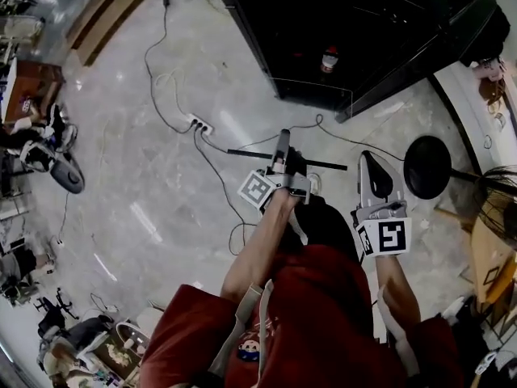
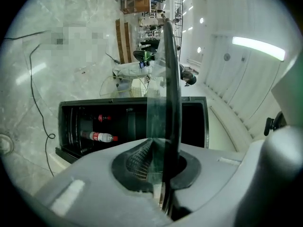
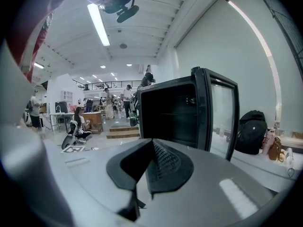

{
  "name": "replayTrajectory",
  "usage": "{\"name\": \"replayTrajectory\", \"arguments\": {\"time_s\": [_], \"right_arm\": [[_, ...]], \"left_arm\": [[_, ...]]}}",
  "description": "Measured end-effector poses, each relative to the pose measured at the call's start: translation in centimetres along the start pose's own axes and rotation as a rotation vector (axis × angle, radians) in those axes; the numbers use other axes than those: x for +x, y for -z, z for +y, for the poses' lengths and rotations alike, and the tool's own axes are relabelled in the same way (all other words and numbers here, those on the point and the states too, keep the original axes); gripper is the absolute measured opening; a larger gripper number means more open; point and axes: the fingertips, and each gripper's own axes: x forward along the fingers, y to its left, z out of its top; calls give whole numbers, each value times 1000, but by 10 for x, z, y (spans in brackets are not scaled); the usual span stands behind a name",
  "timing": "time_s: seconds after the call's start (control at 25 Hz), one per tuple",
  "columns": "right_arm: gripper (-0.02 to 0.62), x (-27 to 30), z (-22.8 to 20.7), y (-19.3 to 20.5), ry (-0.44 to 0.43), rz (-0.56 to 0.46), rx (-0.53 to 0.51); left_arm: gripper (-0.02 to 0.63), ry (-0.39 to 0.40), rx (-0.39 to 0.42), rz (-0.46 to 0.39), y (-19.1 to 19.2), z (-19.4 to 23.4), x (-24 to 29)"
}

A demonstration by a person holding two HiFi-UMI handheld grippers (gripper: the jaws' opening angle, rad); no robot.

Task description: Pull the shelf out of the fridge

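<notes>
My left gripper (image 1: pixel 280 158) is shut on the edge of a glass shelf with a dark rim (image 1: pixel 323 165), held out over the floor in front of the fridge. In the left gripper view the shelf (image 2: pixel 168 74) stands edge-on, running up from the pinched jaws of the left gripper (image 2: pixel 160 150). The black fridge (image 1: pixel 355 31) stands open, its glass door (image 1: pixel 420 75) swung to the right. Bottles (image 2: pixel 101 136) lie inside it. My right gripper (image 1: pixel 373 178) hangs to the right of the shelf, shut with nothing in it. The right gripper (image 3: pixel 149 161) points at the fridge (image 3: pixel 173 112).
Black cables and a power strip (image 1: pixel 200 125) run across the marble floor left of the shelf. A round black stool (image 1: pixel 426 166) stands at the right. A black backpack (image 3: pixel 251 131) sits beside the fridge door. People and desks are at the far left.
</notes>
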Motion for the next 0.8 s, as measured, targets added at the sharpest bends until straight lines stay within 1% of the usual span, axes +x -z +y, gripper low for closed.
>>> {"name": "replayTrajectory", "arguments": {"time_s": [0.16,0.4,0.48,0.6,0.72,0.8], "right_arm": [[0,9,43,-13,-69,-34,-22],[0,5,120,-28,-154,-76,-59],[0,0,145,-34,-162,-91,-66],[0,-9,177,-47,-163,-123,-63],[0,-22,211,-67,-180,-163,-104],[0,-32,234,-84,-196,-192,-111]], "left_arm": [[15,0,18,-82,-31,-27,-52],[14,52,38,-191,-83,-77,-128],[14,63,40,-233,-102,-95,-156],[15,79,71,-290,-132,-122,-196],[17,101,103,-323,-157,-155,-231],[15,114,110,-345,-171,-178,-253]]}}
